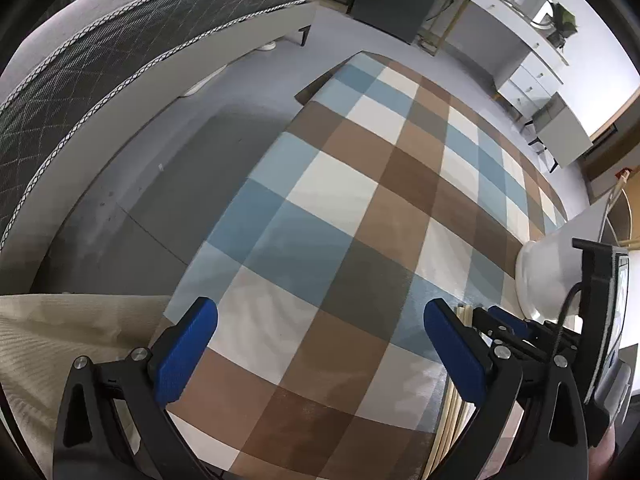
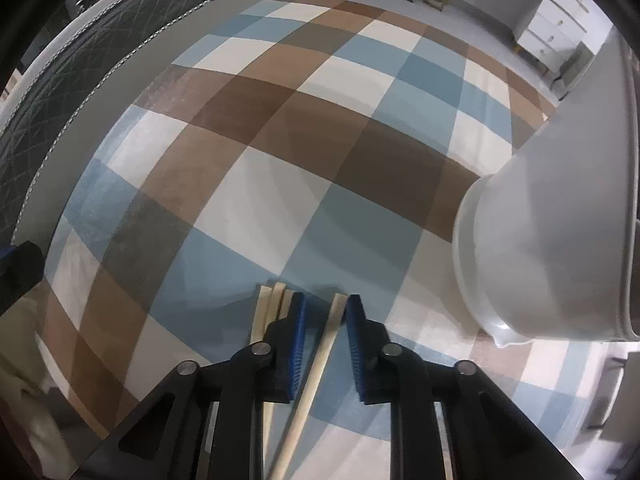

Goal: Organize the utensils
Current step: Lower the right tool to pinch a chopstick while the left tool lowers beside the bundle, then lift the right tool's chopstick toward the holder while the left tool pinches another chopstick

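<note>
Checked cloth (image 1: pixel 344 216) in blue, brown, cream and grey squares covers the table and fills both views. From the left wrist camera, a grey quilted mattress (image 1: pixel 100 60) on a pale bed frame curves along the far left, with grey floor between it and the table. A beige ribbed fabric (image 1: pixel 60 344) lies at the lower left edge, partly behind the left gripper (image 1: pixel 320 344), whose two blue-padded jaws stand wide apart over bare cloth with nothing between them. To the right, a white plastic tub (image 1: pixel 552 276) sits on the cloth, its upper part cut off by the black body of the right gripper. White drawers and shelves (image 1: pixel 532 76) line the far wall.

From the right wrist camera, four pale wooden chopsticks can be counted. Three of them (image 2: pixel 270 308) lie side by side just outside the left pad, their lower lengths hidden under the black frame. One single chopstick (image 2: pixel 324 356) runs slantwise through the gap of the right gripper (image 2: pixel 326 320), whose jaws are drawn in narrow around it; whether both pads actually press on the stick is hard to make out. The tub stands close beside on the right, its rim running out of the picture.
</note>
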A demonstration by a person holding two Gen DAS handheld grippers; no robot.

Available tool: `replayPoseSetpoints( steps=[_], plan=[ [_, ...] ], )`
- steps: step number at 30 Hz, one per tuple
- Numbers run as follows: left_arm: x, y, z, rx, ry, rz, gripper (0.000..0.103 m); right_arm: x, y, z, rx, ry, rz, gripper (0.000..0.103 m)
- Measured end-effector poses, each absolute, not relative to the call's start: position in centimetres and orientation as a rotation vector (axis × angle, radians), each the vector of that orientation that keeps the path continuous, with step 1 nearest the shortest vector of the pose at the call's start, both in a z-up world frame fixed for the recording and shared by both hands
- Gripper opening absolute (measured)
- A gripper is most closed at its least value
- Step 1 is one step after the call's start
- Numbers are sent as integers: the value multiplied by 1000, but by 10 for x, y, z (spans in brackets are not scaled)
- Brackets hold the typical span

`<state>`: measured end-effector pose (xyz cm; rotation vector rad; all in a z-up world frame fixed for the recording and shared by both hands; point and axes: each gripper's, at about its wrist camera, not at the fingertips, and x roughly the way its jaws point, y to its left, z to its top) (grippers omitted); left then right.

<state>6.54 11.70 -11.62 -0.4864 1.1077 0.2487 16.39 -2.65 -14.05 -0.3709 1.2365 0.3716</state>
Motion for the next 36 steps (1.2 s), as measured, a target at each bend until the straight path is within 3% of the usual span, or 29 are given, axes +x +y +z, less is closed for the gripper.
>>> replayPoseSetpoints(
  steps=[5,19,25,36],
  plan=[
    [67,116,-120,-477,1124,236,100,158,-32,-138,-319,1209,416,5],
    [81,45,-142,-318,1212,57,100,111,-143,-55,225,828,423,5],
    [84,27,-154,-266,1257,54,89,101,-174,-42,323,717,413,5],
    [87,17,-158,-140,1265,93,89,83,-218,-20,414,604,379,5]
  ],
)
